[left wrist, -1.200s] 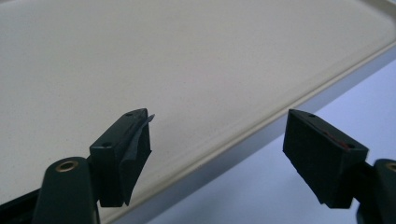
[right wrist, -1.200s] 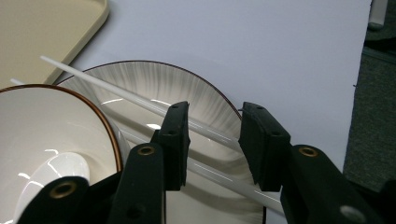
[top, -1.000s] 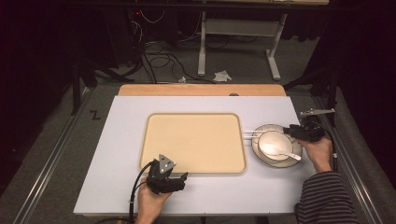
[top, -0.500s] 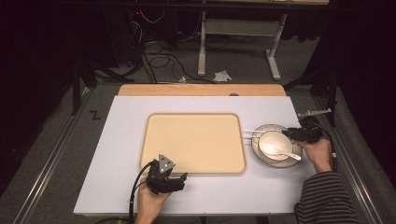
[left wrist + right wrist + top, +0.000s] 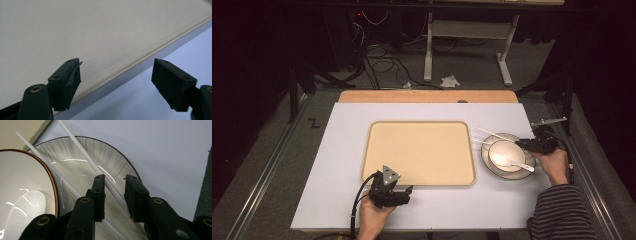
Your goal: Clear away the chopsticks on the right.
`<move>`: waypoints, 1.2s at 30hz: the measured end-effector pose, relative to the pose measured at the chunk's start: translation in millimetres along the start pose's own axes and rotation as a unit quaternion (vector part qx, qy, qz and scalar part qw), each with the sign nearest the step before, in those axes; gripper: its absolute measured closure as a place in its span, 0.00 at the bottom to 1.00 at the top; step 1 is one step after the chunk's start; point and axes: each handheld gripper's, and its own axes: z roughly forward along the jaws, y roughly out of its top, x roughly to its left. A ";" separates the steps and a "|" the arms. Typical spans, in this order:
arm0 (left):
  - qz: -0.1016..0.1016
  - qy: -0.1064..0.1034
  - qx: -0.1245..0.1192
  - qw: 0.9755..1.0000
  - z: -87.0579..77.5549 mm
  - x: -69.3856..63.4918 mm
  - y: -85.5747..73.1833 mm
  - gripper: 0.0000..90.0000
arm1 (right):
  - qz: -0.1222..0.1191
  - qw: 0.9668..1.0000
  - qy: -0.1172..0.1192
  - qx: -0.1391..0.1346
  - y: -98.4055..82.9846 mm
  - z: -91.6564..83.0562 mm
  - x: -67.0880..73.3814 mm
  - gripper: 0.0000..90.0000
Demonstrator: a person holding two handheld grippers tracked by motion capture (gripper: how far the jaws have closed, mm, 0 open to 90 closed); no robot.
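right gripper [image 5: 113, 195] straddled one white chopstick [image 5: 87, 160] lying across plate [image 5: 117, 162] rim beside bowl [image 5: 27, 180]; jaws just been closing, pads not yet touching, prob lining up pick. left gripper [image 5: 116, 82] spread wide, idle at tray [image 5: 75, 32] edge.

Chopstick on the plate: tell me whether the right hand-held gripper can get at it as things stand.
Probably yes: the right hand-held gripper already straddles one chopstick lying on the plate, nothing between; its jaws have just been closing.
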 end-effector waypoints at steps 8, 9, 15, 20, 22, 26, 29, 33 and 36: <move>0.002 -0.002 0.003 1.000 1.0 -0.2 0.0 0.26 | 0.002 1.000 0.004 0.010 -1.6 -0.5 -1.0 0.84; 0.002 -0.002 0.003 1.000 1.0 -0.2 0.0 0.26 | 0.002 1.000 0.004 0.010 -1.6 -0.5 -1.0 0.84; 0.001 -0.005 0.003 1.000 1.5 -0.7 -0.2 0.26 | 0.000 1.000 0.008 0.013 -2.3 0.2 -2.3 0.88; 0.001 -0.004 0.004 1.000 1.8 -0.7 -0.2 0.27 | -0.003 1.000 0.012 0.016 -2.5 0.5 -2.6 0.92; 0.002 -0.005 0.005 1.000 1.9 -0.5 -0.1 0.27 | -0.006 1.000 0.012 0.019 -2.7 0.6 -2.7 0.94; 0.002 -0.005 0.006 1.000 1.7 -0.7 -0.2 0.27 | -0.008 1.000 0.007 0.021 -2.9 0.8 -3.0 0.94; 0.001 -0.007 0.006 1.000 1.9 -0.4 -0.1 0.27 | -0.009 1.000 0.009 0.026 -3.3 0.9 -3.3 0.95; -0.006 -0.013 0.007 1.000 2.1 1.1 -0.3 0.27 | -0.012 1.000 0.002 0.027 -3.9 0.7 -3.9 0.95; -0.009 -0.015 0.007 1.000 2.3 2.1 -0.4 0.28 | -0.014 0.999 0.001 0.029 -4.6 0.7 -4.2 0.95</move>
